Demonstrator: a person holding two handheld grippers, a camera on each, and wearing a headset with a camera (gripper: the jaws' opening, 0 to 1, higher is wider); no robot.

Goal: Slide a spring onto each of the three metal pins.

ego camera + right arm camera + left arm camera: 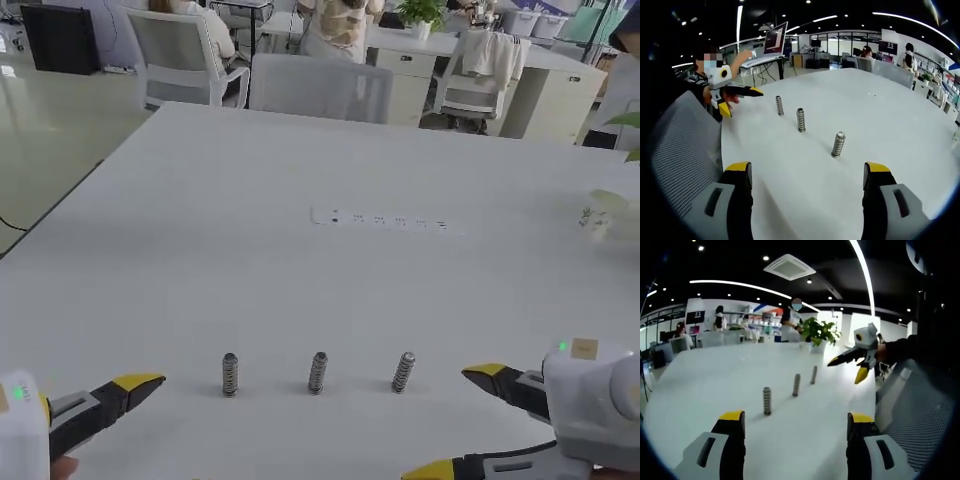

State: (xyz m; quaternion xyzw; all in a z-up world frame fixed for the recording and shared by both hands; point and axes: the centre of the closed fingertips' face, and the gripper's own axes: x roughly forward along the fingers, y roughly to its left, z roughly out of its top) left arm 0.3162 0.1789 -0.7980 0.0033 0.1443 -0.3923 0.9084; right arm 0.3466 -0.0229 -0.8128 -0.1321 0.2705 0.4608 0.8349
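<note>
Counter (pixel 300 160): white, with three springs standing upright in one row near its front edge. The middle spring (pixel 318 372) is taken as reference.

Left spring (pixel 230 374) stands to its left and right spring (pixel 403 372) to its right. Spacing is about even, and none touch.

In the right gripper view a rounded pin head (pixel 840 134) shows above the coil of the right spring. The tops of the other two are too small to resolve.

Left tongs (pixel 796 417): jaws wide apart, nothing between them. They are held left of the middle spring, out beyond the left spring and apart from it.

Right tongs (pixel 806 167): jaws likewise spread and empty. They sit right of the middle spring, past the right spring, with no contact.

A pale strip (pixel 385 220) lies flush in the counter well behind the middle spring.
</note>
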